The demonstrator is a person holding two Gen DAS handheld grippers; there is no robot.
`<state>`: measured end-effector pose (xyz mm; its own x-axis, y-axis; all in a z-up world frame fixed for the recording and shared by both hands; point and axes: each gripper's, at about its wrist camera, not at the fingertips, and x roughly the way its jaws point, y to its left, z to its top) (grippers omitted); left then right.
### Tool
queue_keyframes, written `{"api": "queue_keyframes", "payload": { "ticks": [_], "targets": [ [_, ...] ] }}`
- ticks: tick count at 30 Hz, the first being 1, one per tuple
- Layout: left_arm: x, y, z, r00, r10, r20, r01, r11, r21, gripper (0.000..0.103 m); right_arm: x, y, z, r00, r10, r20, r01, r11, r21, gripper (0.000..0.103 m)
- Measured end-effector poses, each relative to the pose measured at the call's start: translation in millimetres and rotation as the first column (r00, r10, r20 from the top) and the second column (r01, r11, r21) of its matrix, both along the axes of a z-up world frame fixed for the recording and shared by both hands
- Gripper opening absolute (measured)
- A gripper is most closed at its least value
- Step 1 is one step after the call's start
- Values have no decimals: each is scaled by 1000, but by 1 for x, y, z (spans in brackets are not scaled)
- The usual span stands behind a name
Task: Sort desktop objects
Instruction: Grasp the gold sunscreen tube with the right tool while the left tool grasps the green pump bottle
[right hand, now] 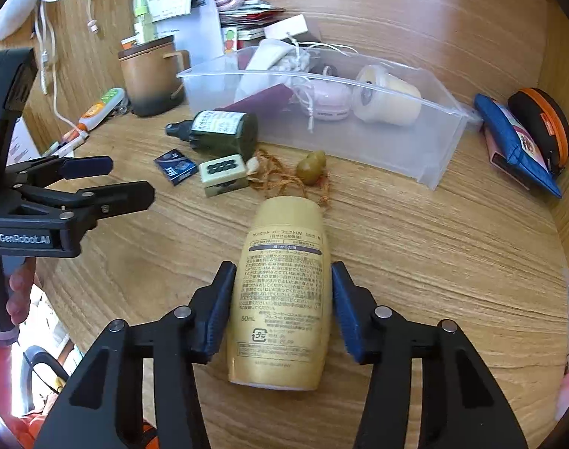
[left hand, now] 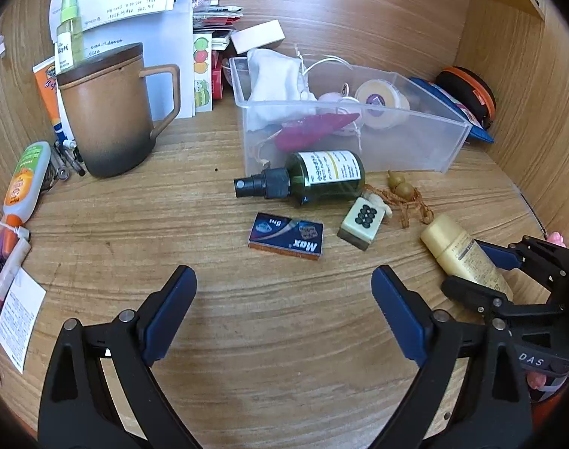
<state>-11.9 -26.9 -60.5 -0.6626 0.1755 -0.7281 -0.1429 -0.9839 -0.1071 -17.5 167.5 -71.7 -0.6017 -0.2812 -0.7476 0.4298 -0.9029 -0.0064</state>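
Blue-padded left gripper hangs spread wide over bare wooden desk, nothing between its pads. Beyond lie a Max box, mahjong tile and green spray bottle before the clear bin.

From the right wrist, the right gripper straddles a lying gold bottle; left pad touches, right pad looks just apart.

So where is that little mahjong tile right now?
In the left wrist view the mahjong tile lies on the desk right of centre, just below the fallen green spray bottle, between the Max box and the gold bottle.
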Motion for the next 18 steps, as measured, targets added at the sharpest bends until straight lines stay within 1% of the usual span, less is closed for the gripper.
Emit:
{"api": "queue_keyframes", "payload": {
  "ticks": [6, 9, 11, 13, 18],
  "targets": [
    [-19, -2, 5, 1000, -24, 1, 24, 1000, 10, 96, -15, 16, 1, 999, -33, 14, 33, 999, -7, 47],
    [-36, 0, 9, 999, -48, 13, 47, 998, 44, 96, -23, 27, 3, 998, -53, 20, 53, 999, -11, 47],
    [-49, 6, 11, 998, -51, 24, 50, 998, 48, 96, -27, 33, 6, 998, -65, 13, 65, 998, -10, 47],
    [-60, 15, 11, 998, -51, 30, 50, 998, 30, 96, -31, 38, 10, 998, -69, 7, 69, 998, -15, 47],
    [-83, 40, 5, 997, -59, 41, 60, 997, -42, 96, -40, 44, 17, 998, -70, -8, 70, 997, -14, 47]
  ]
}}
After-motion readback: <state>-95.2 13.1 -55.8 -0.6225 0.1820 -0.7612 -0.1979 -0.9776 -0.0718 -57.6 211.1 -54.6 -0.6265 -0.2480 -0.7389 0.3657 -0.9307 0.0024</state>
